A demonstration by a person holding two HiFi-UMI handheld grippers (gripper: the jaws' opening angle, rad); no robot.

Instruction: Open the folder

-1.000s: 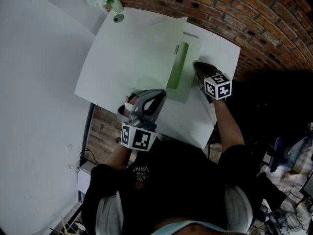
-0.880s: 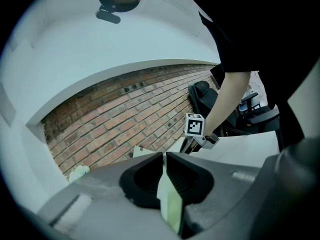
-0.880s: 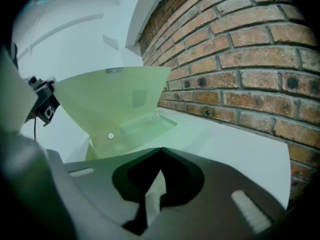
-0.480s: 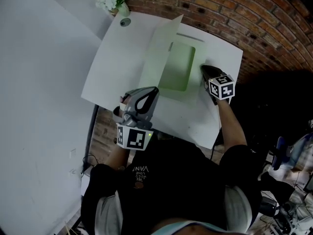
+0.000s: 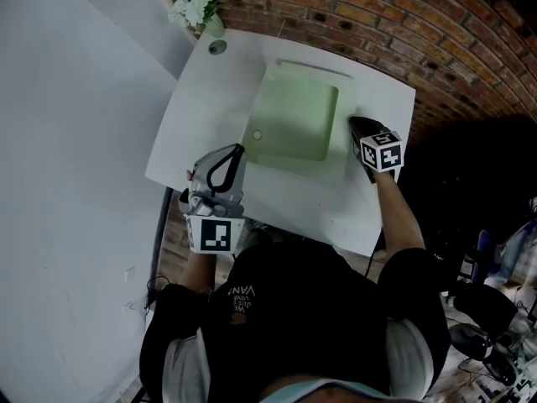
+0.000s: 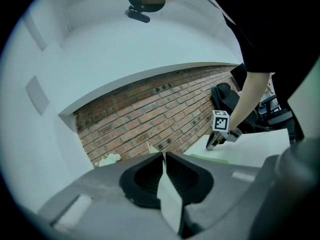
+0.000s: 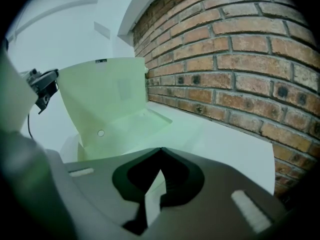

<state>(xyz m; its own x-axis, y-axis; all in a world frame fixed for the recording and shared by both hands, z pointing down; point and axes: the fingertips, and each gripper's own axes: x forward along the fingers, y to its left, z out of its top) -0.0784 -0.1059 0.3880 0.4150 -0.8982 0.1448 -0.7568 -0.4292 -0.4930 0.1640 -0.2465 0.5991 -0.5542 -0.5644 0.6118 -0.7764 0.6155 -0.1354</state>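
Left gripper view alone shows left claw (image 6: 164, 154) pinching folder cover (image 6: 170, 203); right claw (image 7: 160, 149) closed.

A second ago I had the cover (image 7: 107, 91) of the folder (image 5: 295, 120) raised only enough to show a thin green strip along its right side. It has since swung up and over toward the left and now stands nearly upright, leaving the whole green inside bare. My left gripper (image 5: 233, 151), clamped on the cover's free edge, has travelled with it from the folder's near middle toward the near left edge of the table (image 5: 336, 204). The flowers (image 5: 195, 2) have drifted a little rightward in my head view.
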